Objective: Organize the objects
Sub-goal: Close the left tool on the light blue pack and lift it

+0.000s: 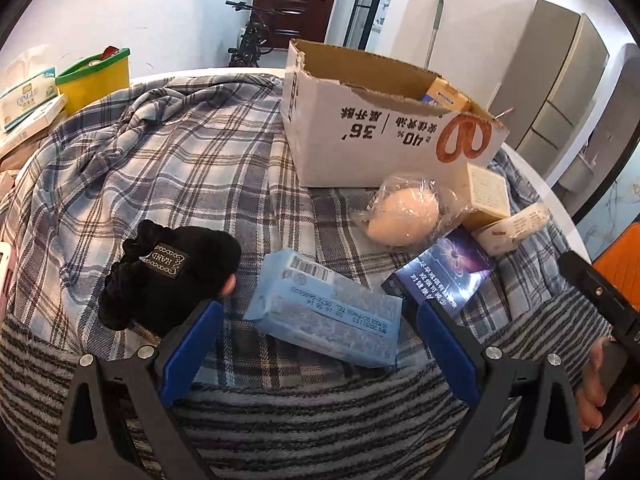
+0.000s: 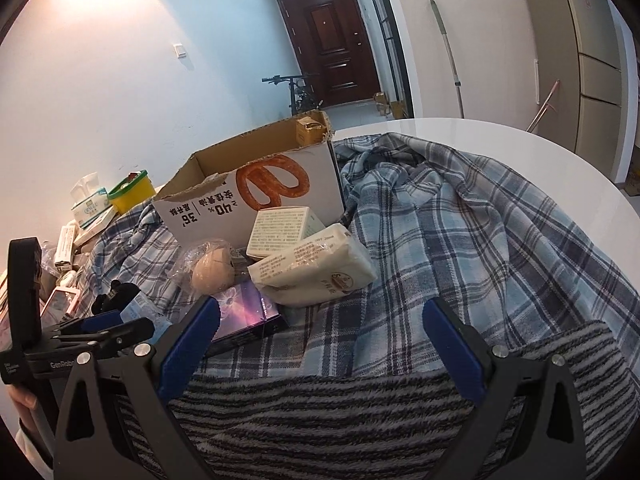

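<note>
My left gripper (image 1: 320, 312) is open just in front of a light blue packet (image 1: 326, 312) lying on the plaid cloth (image 1: 180, 168). Left of it sits a black pouch (image 1: 168, 276). Further back lie a bagged egg-shaped item (image 1: 402, 216), a dark purple box (image 1: 440, 276), a cream box (image 1: 486, 194) and a white packet (image 1: 512, 228). Behind them stands an open cardboard box (image 1: 360, 136) with a small box inside. My right gripper (image 2: 320, 312) is open over bare plaid cloth (image 2: 460, 220), to the right of the purple box (image 2: 248, 312) and white packet (image 2: 316, 272). The left gripper (image 2: 100, 328) shows at the right view's left edge.
A yellow tub with a green rim (image 1: 96, 76) and a tissue box (image 1: 28, 98) stand at the far left with several small boxes. A striped grey towel (image 1: 320, 420) covers the near edge. The round white table (image 2: 540, 160) shows bare at the right. A bicycle (image 1: 250, 40) and a door are behind.
</note>
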Action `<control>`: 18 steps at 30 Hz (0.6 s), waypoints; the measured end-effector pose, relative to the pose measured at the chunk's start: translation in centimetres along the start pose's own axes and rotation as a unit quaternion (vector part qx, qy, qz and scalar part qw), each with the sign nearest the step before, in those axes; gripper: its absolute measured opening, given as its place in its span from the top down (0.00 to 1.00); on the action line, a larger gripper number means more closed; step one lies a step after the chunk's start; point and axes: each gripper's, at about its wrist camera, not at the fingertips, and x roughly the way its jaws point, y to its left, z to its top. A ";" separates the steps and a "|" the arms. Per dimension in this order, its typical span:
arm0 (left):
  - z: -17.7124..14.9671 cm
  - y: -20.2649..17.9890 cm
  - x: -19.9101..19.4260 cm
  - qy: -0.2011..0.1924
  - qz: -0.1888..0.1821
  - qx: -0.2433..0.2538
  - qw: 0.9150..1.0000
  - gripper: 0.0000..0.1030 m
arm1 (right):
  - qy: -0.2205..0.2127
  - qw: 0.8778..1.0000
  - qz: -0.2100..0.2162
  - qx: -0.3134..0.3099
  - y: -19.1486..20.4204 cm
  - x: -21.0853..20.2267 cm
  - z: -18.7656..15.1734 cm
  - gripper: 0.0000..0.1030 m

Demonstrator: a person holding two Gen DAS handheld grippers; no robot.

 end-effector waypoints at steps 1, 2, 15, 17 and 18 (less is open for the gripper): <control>0.0 -0.3 0.3 0.006 0.004 0.006 1.000 0.03 | 0.000 1.000 0.001 0.000 0.0 0.0 0.0 0.02; 0.1 -0.5 0.6 0.013 0.010 0.011 1.000 0.03 | -0.001 1.000 0.003 0.000 0.0 0.0 0.0 0.02; -0.2 -1.7 2.4 0.040 0.060 0.046 0.996 0.22 | 0.004 1.000 0.004 0.006 -0.4 0.1 -0.1 0.02; -0.3 -1.3 2.2 0.036 0.049 0.041 0.997 0.23 | 0.006 1.000 0.004 0.006 -0.4 0.2 -0.1 0.02; -0.4 -1.1 2.1 0.034 0.041 0.038 0.998 0.24 | 0.007 1.000 0.004 0.006 -0.4 0.2 -0.1 0.02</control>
